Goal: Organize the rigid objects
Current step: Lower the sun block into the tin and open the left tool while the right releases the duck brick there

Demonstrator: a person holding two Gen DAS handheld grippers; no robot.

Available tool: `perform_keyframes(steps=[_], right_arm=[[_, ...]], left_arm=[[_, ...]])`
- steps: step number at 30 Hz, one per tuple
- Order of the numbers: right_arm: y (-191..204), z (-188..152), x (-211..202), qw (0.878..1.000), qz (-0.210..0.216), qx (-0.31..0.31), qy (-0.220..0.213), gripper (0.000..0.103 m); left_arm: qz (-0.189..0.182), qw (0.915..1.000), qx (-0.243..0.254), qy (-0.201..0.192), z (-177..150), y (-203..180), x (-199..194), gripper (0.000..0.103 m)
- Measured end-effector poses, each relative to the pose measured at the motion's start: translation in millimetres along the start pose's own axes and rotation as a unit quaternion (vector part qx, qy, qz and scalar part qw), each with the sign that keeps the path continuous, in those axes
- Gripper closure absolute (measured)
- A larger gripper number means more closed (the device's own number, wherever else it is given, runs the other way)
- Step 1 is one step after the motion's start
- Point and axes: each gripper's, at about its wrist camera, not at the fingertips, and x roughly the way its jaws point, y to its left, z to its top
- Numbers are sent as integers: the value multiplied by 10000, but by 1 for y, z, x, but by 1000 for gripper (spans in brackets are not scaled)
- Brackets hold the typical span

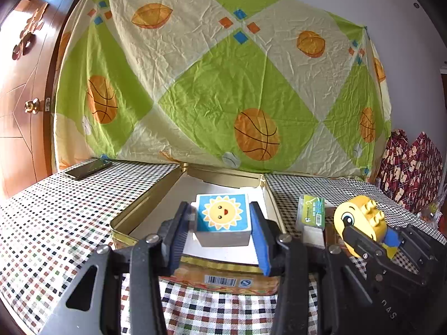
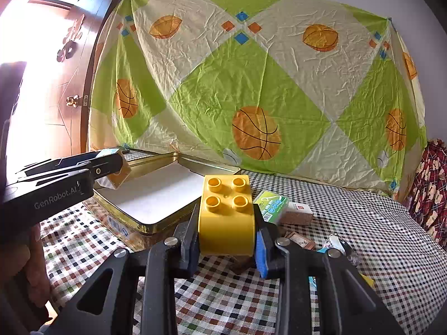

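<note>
Left tool [image 1: 222,223] grips the sun block [image 1: 222,217] over the tin [image 1: 134,212]; right tool [image 2: 227,231] clamps the yellow brick [image 2: 226,217]

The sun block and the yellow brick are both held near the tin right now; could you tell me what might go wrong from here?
1. The sun block is over the tin, but the left gripper holds it only by its sides, so it could twist or slip.
2. The right gripper with the yellow brick is close beside the left; they may collide at the tin.

left claw [image 1: 222,223]: clamped, near level | right claw [image 2: 226,229]: clamped, near level
</note>
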Motion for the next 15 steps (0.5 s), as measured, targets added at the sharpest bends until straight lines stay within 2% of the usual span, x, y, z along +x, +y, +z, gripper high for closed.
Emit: perform_keyframes(steps=[15], right_arm=[[19,3,6,9997,200,-121,3,69]], left_arm=[[268,9996,15,133,1,13,6,61]])
